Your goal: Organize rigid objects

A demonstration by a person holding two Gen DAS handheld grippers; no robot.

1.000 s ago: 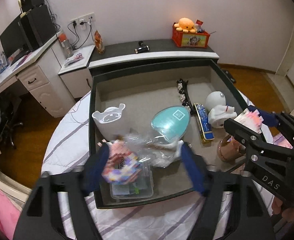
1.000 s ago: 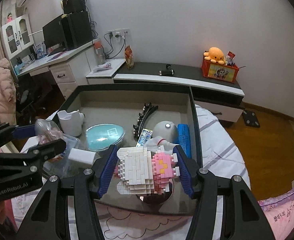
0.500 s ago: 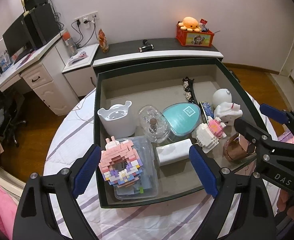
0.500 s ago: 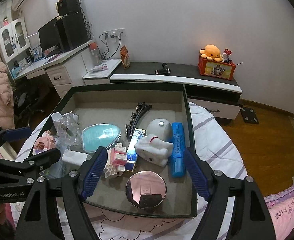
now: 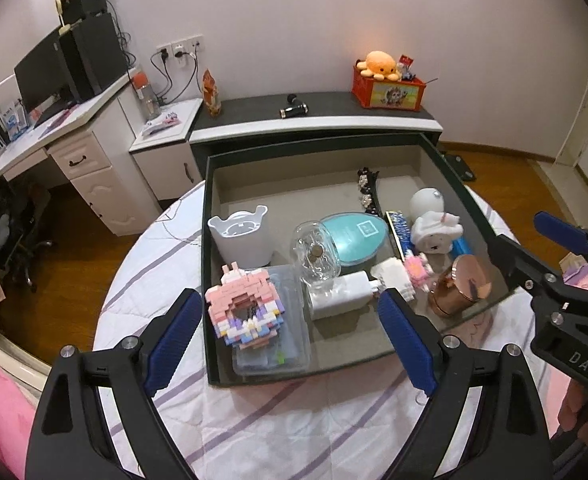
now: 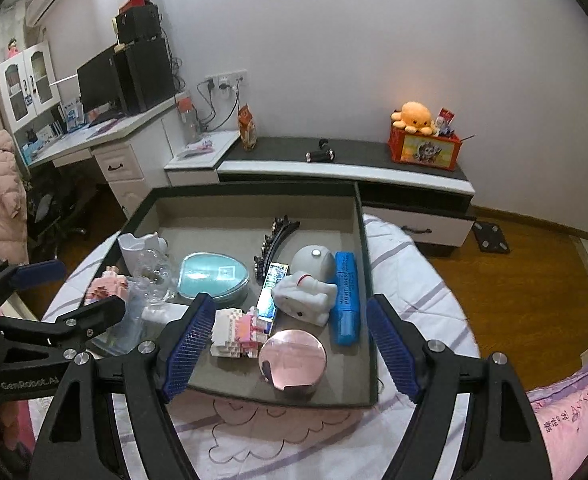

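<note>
A dark open box (image 5: 210, 216) sits on the round clothed table. Inside it, a pink block ring (image 5: 246, 312) rests on a clear plastic case (image 5: 290, 356), and a white-and-pink block figure (image 5: 401, 272) (image 6: 238, 330) lies beside a rose-gold round tin (image 6: 294, 360). My left gripper (image 5: 290, 340) hovers open over the box's near edge with nothing between its fingers. My right gripper (image 6: 290, 346) is open too, above the near wall, with the block figure and tin just beyond its fingertips and untouched.
Also in the box are a white cup (image 5: 242, 236), a clear jar (image 5: 315, 256), a teal egg-shaped case (image 5: 353, 236), a white charger (image 5: 341, 296), a white toy figure (image 6: 305, 296), a blue box (image 6: 345, 296) and a hair clip (image 6: 274, 236). A low cabinet (image 6: 341, 160) stands behind.
The right gripper has opened and let go of the white-and-pink block figure, which now lies in the box. Both grippers have drawn back and up from the box.
</note>
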